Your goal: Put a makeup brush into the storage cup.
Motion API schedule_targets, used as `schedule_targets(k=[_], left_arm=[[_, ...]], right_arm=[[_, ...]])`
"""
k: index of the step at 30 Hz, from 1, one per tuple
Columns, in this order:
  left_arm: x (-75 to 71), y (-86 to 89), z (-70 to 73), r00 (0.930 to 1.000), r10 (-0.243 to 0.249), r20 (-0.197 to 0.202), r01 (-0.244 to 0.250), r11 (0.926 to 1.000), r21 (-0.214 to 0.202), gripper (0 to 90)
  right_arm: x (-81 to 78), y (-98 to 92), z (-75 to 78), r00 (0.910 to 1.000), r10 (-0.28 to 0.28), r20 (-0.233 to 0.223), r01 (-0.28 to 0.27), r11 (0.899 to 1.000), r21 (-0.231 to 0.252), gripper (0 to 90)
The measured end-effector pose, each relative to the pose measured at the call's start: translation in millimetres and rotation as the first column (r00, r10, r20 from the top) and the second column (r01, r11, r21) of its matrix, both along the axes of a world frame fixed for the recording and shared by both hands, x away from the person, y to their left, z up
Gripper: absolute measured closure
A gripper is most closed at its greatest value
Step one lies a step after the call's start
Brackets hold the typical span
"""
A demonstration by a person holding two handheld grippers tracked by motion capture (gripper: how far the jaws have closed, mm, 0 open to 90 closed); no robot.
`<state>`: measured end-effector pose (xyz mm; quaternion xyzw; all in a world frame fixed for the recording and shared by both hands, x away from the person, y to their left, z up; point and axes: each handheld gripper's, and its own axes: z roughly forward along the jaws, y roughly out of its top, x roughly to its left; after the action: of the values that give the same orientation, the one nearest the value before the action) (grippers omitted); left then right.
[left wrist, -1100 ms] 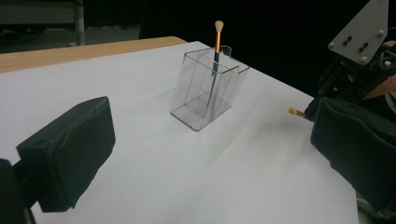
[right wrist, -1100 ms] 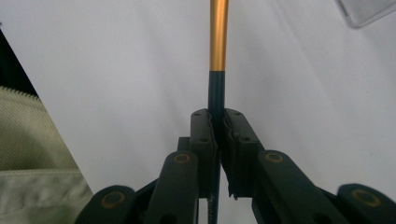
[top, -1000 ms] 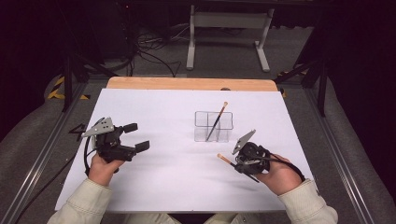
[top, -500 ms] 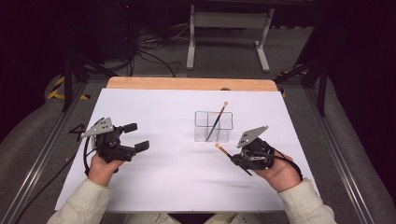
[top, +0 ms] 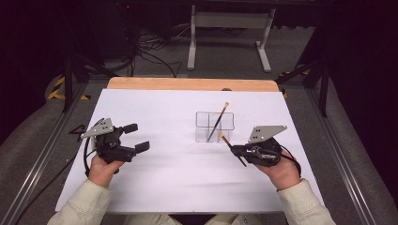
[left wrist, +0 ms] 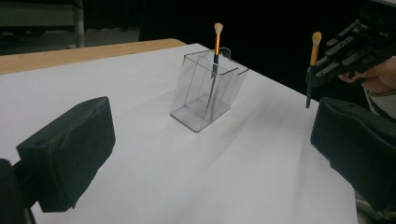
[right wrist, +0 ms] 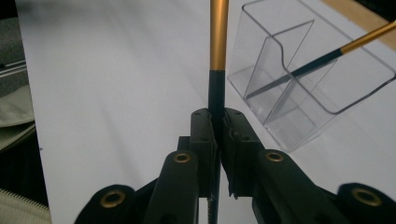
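Two brushes: one leans in the clear holder (top: 214, 126) mid-table, the other (top: 224, 139) is pinched at its dark shaft by the right tool (top: 236, 151), left tool (top: 135, 137) spread idle; tip that brush upright over an empty compartment before lowering.

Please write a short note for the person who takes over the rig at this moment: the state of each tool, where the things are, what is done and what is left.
Left tool: open, empty, over the white sheet.
Right tool: shut on a brush, held off the table beside the clear holder.
Done: one brush already leans inside the holder.
Left, probably: place the held brush into the holder, then release.
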<state>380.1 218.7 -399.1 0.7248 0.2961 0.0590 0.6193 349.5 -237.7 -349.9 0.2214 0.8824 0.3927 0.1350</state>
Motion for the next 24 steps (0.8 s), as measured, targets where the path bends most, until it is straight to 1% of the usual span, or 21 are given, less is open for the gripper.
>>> schedule_targets(k=[1,2,4,6,8,9,10,11,15,16,17,18,19,20,21,23,24], left_arm=[[0.0,0.1,-0.1,1.0,0.0,0.0,0.0,1.0,0.0,0.8],[-0.1,0.2,-0.4,1.0,0.0,-0.004,0.0,1.0,-0.001,0.8],[0.1,0.7,-0.6,1.0,0.0,-0.001,0.0,1.0,-0.002,0.8],[-0.1,0.9,-0.4,1.0,-0.001,0.001,0.001,1.0,-0.003,0.8],[-0.3,0.9,-0.2,1.0,0.001,0.002,-0.001,1.0,-0.002,0.8],[-0.4,0.8,-0.1,1.0,0.001,0.003,-0.001,1.0,-0.002,0.8],[-0.5,0.8,-0.1,1.0,0.001,0.003,-0.001,1.0,-0.003,0.8],[-0.4,0.9,-0.2,1.0,0.001,0.003,-0.001,1.0,-0.003,0.8],[-0.3,0.9,-0.5,1.0,-0.001,0.002,0.001,1.0,-0.005,0.8],[-0.2,0.9,-0.6,1.0,-0.001,0.002,0.001,1.0,-0.005,0.8],[-0.2,0.8,-0.7,1.0,-0.001,0.003,0.001,1.0,-0.004,0.8],[-0.1,0.8,-0.7,1.0,0.0,0.004,0.0,1.0,-0.003,0.9],[-0.1,0.8,-0.7,1.0,0.0,0.004,0.0,1.0,-0.003,0.8],[-0.1,1.0,-0.7,1.0,0.0,0.006,0.0,1.0,-0.002,0.8],[-0.2,1.0,-0.7,1.0,-0.001,0.006,0.001,1.0,-0.003,0.8],[-0.5,1.1,-0.6,1.0,-0.002,0.004,0.002,1.0,-0.007,0.9],[-0.5,1.1,-0.6,1.0,-0.002,0.004,0.002,1.0,-0.007,0.8]], right_arm=[[0.0,-0.7,0.2,0.9999,0.003,0.013,-0.003,1.0,0.01,82.9],[0.0,-0.7,0.2,0.9999,0.003,0.013,-0.003,1.0,0.01,82.9],[0.1,-2.1,0.1,0.9991,0.013,0.039,-0.014,0.999,0.033,82.8],[0.3,-2.8,-0.2,0.9984,0.006,0.056,-0.009,0.999,0.05,82.8],[0.5,-4.8,-0.3,0.9954,0.005,0.095,-0.015,0.995,0.098,82.8],[0.3,-5.9,-0.2,0.9932,0.006,0.116,-0.019,0.994,0.112,82.8],[0.3,-5.9,-0.2,0.9932,0.006,0.116,-0.019,0.994,0.112,82.8],[0.5,-6.9,-0.2,0.9907,0.009,0.135,-0.026,0.992,0.121,82.8],[2.1,-11.0,-0.9,0.9862,-0.003,0.165,-0.027,0.984,0.175,82.7],[2.4,-11.7,-1.2,0.9856,-0.007,0.169,-0.025,0.982,0.188,82.7],[3.7,-13.7,-1.9,0.9837,-0.025,0.178,-0.015,0.975,0.221,82.6],[4.4,-14.6,-2.3,0.9825,-0.035,0.183,-0.009,0.971,0.238,82.6],[4.4,-14.6,-2.3,0.9825,-0.035,0.183,-0.009,0.971,0.238,82.6],[4.7,-15.2,-2.6,0.9818,-0.04,0.186,-0.008,0.967,0.253,82.6],[5.2,-16.7,-3.0,0.9788,-0.048,0.199,-0.01,0.96,0.279,82.6],[5.0,-18.7,-3.7,0.9729,-0.05,0.226,-0.024,0.949,0.313,82.5],[5.0,-18.7,-3.7,0.9729,-0.05,0.226,-0.024,0.949,0.313,82.5]])
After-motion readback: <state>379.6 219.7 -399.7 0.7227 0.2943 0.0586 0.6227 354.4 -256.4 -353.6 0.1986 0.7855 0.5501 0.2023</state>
